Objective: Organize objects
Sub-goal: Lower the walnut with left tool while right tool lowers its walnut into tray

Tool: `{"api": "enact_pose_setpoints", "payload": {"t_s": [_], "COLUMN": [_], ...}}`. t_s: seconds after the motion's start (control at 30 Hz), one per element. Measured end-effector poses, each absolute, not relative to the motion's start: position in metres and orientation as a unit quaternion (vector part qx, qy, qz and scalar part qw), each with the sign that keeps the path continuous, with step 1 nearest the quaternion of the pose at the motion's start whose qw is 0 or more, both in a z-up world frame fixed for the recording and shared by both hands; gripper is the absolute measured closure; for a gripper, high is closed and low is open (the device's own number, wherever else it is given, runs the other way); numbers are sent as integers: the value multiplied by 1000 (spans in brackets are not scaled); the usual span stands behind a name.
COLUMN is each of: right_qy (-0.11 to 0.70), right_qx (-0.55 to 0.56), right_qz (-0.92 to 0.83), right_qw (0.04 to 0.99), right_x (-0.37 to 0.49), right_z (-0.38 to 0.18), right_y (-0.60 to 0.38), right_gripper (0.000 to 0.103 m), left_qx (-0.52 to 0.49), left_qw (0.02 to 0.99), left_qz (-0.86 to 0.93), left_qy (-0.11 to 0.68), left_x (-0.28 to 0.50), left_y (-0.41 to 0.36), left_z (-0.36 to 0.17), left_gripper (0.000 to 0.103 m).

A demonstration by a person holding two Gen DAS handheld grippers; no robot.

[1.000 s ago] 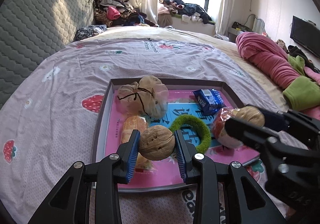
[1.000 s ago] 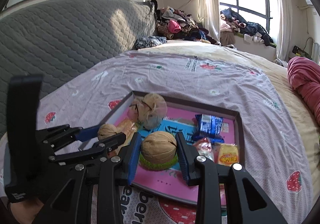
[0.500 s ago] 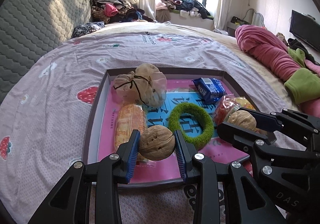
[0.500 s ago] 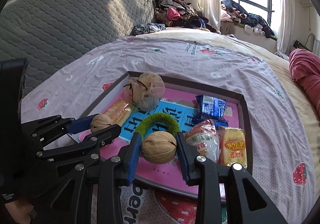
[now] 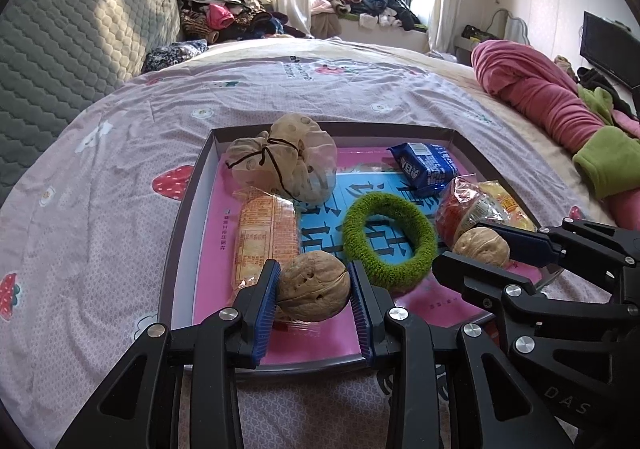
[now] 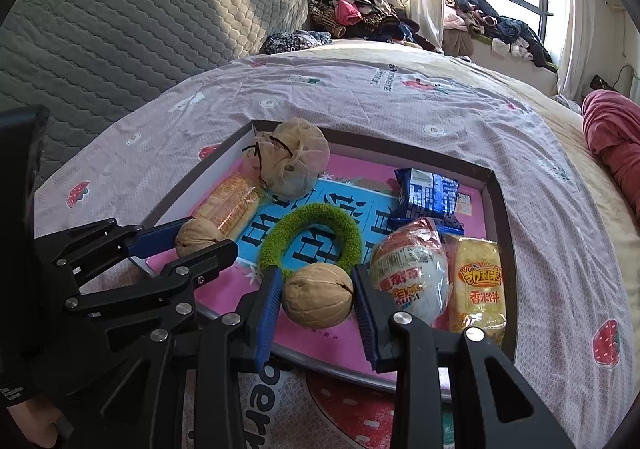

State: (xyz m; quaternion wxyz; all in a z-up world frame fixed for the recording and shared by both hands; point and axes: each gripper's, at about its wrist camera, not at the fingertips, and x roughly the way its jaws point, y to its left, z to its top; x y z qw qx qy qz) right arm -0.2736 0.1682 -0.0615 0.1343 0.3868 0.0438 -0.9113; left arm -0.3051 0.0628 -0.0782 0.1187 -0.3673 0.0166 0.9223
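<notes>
The tray (image 5: 182, 225) lies on the bed (image 5: 100, 177), its long axis running left to right across both views. Inside, far to near: a net bag (image 5: 280, 165), blue packet (image 5: 424, 169), cracker pack (image 5: 266, 237), green ring (image 5: 390, 241) in the middle, and two snack packs (image 6: 408, 273) at the right end. The left gripper (image 5: 314, 289) grips a walnut (image 5: 312, 287) over the tray's near-left part, touching or just above the cracker pack. The right gripper (image 6: 316, 299) grips a second walnut (image 6: 318, 301) over the near edge, between ring and snack packs. Bare pink floor lies straight below each nut, so I judge each arm serves its own side, with no reach across
</notes>
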Motion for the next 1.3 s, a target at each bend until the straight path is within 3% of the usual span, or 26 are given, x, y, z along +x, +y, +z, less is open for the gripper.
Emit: {"api": "enact_pose_setpoints", "payload": {"t_s": [1.03,1.3], "right_qy": [46,44], "right_qx": [447,451], "right_qz": [-886,-885], "right_qw": [116,111], "right_x": [-284,-287], "right_z": [-88,-90], "right_y": [184,186], "right_gripper": [67,67], "left_qx": [-379,-400], "left_qw": [138,154], "left_qz": [914,903], "left_qy": [45,20], "left_x": [-300,-302], "left_y": [79,77], "left_z": [-85,-90], "left_gripper": [67,67]}}
